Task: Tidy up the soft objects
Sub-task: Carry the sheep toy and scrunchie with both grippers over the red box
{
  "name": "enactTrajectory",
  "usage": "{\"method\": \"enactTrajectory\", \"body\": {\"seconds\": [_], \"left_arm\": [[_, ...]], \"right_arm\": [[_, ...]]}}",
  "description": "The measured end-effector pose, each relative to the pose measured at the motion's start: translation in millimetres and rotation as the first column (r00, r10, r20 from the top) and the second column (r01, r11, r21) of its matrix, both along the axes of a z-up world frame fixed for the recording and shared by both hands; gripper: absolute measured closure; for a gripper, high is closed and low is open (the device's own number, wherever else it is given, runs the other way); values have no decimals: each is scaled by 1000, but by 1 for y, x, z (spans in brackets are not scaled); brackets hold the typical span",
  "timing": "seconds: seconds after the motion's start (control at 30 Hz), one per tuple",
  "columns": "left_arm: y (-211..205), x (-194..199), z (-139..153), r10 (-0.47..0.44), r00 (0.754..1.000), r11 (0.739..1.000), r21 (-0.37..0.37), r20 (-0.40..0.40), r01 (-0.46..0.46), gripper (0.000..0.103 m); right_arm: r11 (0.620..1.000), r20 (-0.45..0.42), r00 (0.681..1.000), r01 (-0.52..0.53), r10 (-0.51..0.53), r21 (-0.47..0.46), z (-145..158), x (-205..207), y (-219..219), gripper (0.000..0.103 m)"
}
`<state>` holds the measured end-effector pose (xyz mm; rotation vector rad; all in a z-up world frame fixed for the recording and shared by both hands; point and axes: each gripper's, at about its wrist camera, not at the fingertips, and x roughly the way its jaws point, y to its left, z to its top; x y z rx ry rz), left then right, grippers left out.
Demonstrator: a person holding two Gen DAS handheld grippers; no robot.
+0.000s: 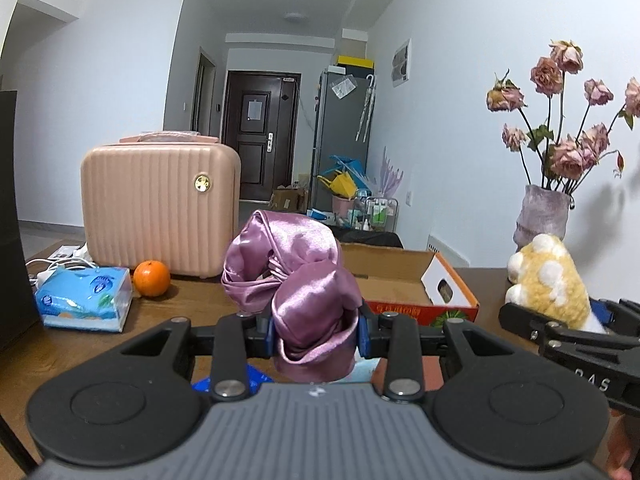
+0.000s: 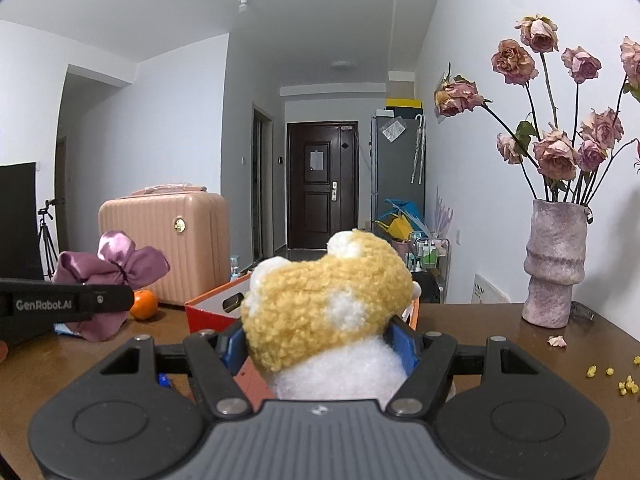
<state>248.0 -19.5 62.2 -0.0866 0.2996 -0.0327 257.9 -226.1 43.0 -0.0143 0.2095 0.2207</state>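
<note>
**Both claws loaded, box just ahead**

Brown bench (image 1: 192,304) carries an open cardboard box (image 1: 404,280) just beyond both claws. Left claw (image 1: 316,330) is clamped on the purple satin bundle (image 1: 296,272), which stands upright. Right claw (image 2: 320,346), nearer the box, grips the plush toy (image 2: 328,296), also upright.

Satin cloth (image 1: 308,292) in my left claw (image 1: 316,330): shiny mauve-purple, pale highlights on folds.
Plush toy (image 2: 332,316) in my right claw (image 2: 320,346): curly yellow with white patches, white below.
My claw pads (image 2: 402,342): blue; frames black, grey ribbed body.
Suitcase (image 1: 160,204), left of frame: pale pink, vertical ribs, gold round badge.
Orange (image 1: 152,278): plain orange.
Tissue pack (image 1: 84,298), lower left: blue and white.
Box (image 1: 416,292): brown card inside, red-orange outside.
Vase (image 2: 556,264), right: mottled lilac-grey.
Roses (image 2: 560,120): faded dusty pink.
</note>
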Motion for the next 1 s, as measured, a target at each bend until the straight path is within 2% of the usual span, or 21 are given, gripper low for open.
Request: {"method": "enactTrajectory", "body": {"seconds": [0.57,1.0], "left_arm": [[-9,55,12,25,1000,999,-28,7,-25,67],[-18,106,9,45,999,999,-9,-16,-45,67]], "right_arm": [[1000,-11,1000,-3,2,-20,9,53,5,34],[999,-46,999,21,-23,-35,11,104,5,35]]}}
